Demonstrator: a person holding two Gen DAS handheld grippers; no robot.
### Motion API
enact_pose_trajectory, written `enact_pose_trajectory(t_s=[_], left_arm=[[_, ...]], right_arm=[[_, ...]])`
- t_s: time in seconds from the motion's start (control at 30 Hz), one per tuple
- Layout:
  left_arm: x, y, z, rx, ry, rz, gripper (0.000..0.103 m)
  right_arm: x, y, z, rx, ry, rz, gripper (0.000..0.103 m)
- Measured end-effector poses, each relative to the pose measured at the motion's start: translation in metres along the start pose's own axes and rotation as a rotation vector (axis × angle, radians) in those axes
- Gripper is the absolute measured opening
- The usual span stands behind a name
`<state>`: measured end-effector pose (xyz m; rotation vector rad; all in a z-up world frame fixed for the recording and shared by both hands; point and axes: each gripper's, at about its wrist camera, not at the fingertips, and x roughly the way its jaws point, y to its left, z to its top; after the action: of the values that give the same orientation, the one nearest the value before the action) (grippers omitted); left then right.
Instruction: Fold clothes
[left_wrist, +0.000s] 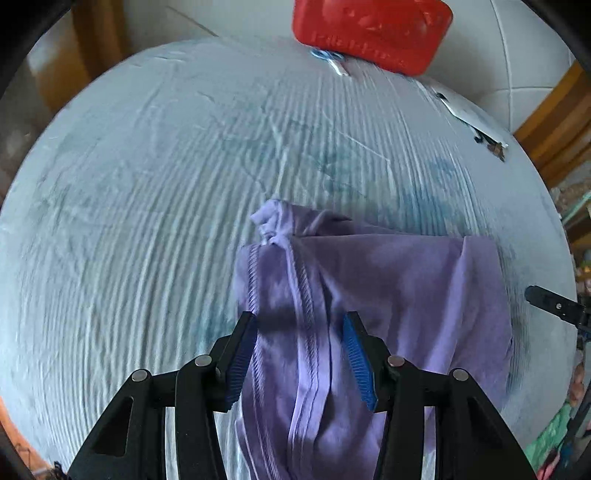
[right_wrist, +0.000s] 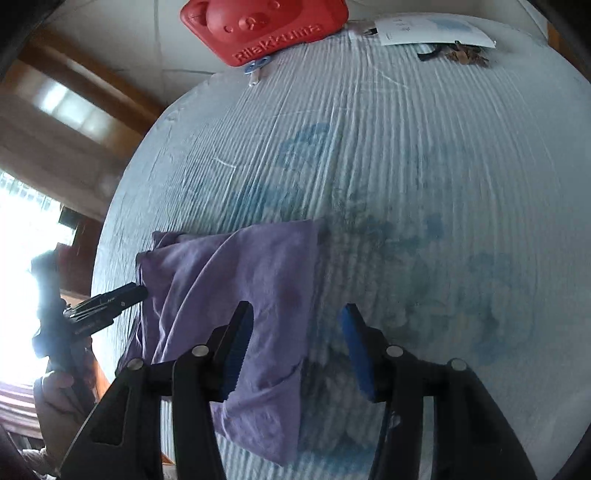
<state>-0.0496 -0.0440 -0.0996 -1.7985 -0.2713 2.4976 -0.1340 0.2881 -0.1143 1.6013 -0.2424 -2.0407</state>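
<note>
Purple garment (left_wrist: 369, 295) is lying in a loose heap on the pale blue ribbed sheet (left_wrist: 147, 184), bunched at the top with ribbed seams running down the middle. We've got the left gripper (left_wrist: 301, 352) over it with its blue pads spread apart, cloth showing between them but nothing pinched. Our right gripper (right_wrist: 295, 347) is parted too, its left finger over the garment's edge and its right finger over bare sheet, so it isn't clamped on anything either. Over at the far side of the bed there's a red Rilakkuma case (right_wrist: 264, 27) and a white card (right_wrist: 436, 31) at the edge. Both views are pretty blurry.
</note>
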Motion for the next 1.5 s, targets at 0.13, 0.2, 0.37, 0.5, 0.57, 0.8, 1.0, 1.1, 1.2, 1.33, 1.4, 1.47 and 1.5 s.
enact_pose_trajectory(t_s=[0.13, 0.2, 0.37, 0.5, 0.57, 0.8, 1.0, 1.1, 1.2, 1.33, 1.4, 1.47, 1.5], left_arm=[[0.009, 0.001, 0.005, 0.047, 0.014, -0.03, 0.05], [0.012, 0.0, 0.009, 0.076, 0.005, -0.027, 0.05], [-0.002, 0.001, 0.02, 0.203, -0.084, 0.219, 0.019], [-0.003, 0.02, 0.037, 0.193, -0.111, 0.3, 0.02], [-0.008, 0.031, 0.041, 0.145, -0.098, 0.229, 0.02], [-0.037, 0.014, 0.003, 0.124, -0.062, -0.009, 0.059], [-0.028, -0.004, -0.028, 0.128, -0.007, -0.056, 0.059], [-0.018, -0.008, -0.038, 0.134, 0.014, -0.023, 0.059], [-0.008, -0.008, -0.044, 0.132, 0.035, -0.013, 0.059], [0.005, -0.006, -0.048, 0.126, 0.033, 0.016, 0.059], [0.012, -0.005, -0.049, 0.135, 0.031, 0.074, 0.061], [0.015, 0.002, -0.048, 0.113, 0.033, 0.063, 0.061], [0.015, 0.005, -0.047, 0.1, 0.034, 0.048, 0.063]], right_arm=[[0.011, 0.008, -0.004, 0.02, 0.0, -0.006, 0.076], [0.019, 0.012, -0.006, 0.023, 0.011, -0.012, 0.077], [0.034, 0.026, -0.014, -0.042, 0.038, -0.159, 0.013], [0.035, 0.015, -0.016, 0.031, 0.028, -0.166, 0.014], [0.03, 0.018, -0.019, 0.051, 0.01, -0.145, 0.018], [0.002, 0.03, -0.04, 0.025, -0.044, -0.106, 0.059], [0.008, 0.033, -0.053, 0.007, -0.02, -0.103, 0.087], [0.013, 0.033, -0.06, 0.005, -0.005, -0.102, 0.087], [0.018, 0.034, -0.064, -0.005, 0.008, -0.106, 0.087], [0.025, 0.039, -0.071, -0.048, 0.03, -0.127, 0.074], [0.03, 0.038, -0.075, -0.061, 0.063, -0.159, 0.049], [0.029, 0.033, -0.077, -0.047, 0.063, -0.164, 0.047], [0.027, 0.029, -0.077, -0.031, 0.06, -0.155, 0.047]])
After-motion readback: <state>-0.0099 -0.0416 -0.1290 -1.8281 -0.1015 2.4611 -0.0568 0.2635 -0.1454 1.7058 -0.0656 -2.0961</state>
